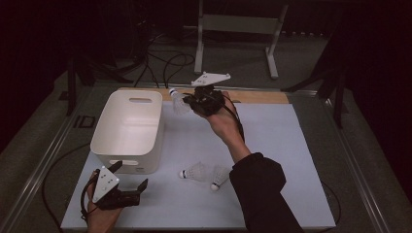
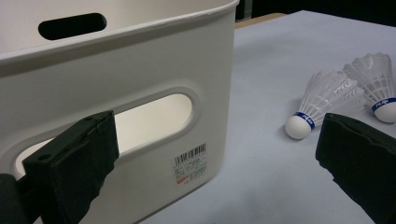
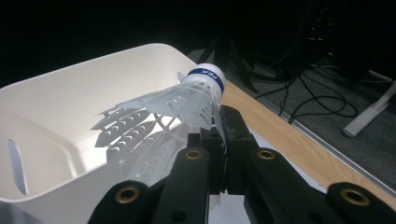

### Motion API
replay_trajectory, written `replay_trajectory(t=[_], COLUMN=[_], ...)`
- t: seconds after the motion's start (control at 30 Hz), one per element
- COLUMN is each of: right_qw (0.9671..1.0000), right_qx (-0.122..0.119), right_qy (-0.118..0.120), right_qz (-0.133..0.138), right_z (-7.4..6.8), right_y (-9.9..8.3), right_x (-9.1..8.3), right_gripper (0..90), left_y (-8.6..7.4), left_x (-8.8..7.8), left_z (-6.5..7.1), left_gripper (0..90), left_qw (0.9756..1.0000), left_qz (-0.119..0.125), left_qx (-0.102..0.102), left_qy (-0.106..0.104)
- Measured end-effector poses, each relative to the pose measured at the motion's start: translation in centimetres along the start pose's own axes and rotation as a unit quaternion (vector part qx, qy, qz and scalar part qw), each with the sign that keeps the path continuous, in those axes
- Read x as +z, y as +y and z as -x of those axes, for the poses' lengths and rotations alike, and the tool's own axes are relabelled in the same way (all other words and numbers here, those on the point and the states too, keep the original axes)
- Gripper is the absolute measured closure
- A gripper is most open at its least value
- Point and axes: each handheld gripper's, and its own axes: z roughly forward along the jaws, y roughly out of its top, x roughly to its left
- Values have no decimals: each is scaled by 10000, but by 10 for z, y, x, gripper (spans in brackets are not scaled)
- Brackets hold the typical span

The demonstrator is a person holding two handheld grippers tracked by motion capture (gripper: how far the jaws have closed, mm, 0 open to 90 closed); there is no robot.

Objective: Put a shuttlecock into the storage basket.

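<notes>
My right gripper (image 1: 190, 103) is shut on a white shuttlecock (image 1: 178, 101) with a blue band, held in the air by the far right corner of the white bin (image 1: 127, 130). In the right gripper view the shuttlecock (image 3: 173, 108) sits pinched by its skirt in my right gripper (image 3: 219, 135), cork end up, with the bin (image 3: 56, 107) just beyond it. My left gripper (image 1: 130, 177) rests open near the table's front left, close to the bin's near wall (image 2: 140, 112). Two more shuttlecocks (image 1: 194, 172) (image 1: 219, 177) lie on the mat; the left gripper view shows them as one shuttlecock (image 2: 322, 102) and a second shuttlecock (image 2: 376, 84).
A pale blue mat (image 1: 272, 145) covers the table, with a wooden strip (image 1: 257, 97) along its far edge. Beyond it cables (image 1: 165, 63) and a white stand's legs (image 1: 233, 39) sit on the dark floor. The bin has handle slots (image 2: 72, 25) and a barcode label (image 2: 189, 163).
</notes>
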Motion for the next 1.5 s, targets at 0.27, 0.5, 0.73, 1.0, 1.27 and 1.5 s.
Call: replay_trajectory(t=[0.27,0.5,0.73,1.0,1.27,1.5], right_qw=[9999,9998,9996,9993,9990,9988], right_qx=[37,28,36,42,-34,-62], right_qy=[129,204,287,372,436,485], right_qz=[35,31,23,43,-3,-23], right_z=[-5,-12,-15,-21,-28,-34], right_y=[7,11,13,17,21,23], right_x=[4,8,13,18,22,27], right_gripper=[887,887,887,887,887,887], left_y=[0,0,0,0,0,0], left_x=[0,0,0,-1,-1,-1], left_z=[0,0,0,0,0,0], left_gripper=[0,0,0,0,0,0], left_qw=[10000,10000,10000,10000,10000,10000], left_qz=[1,0,0,38,39,37], left_qx=[0,-2,-18,14,15,22], left_qy=[-5,-7,-24,-37,-33,-23])
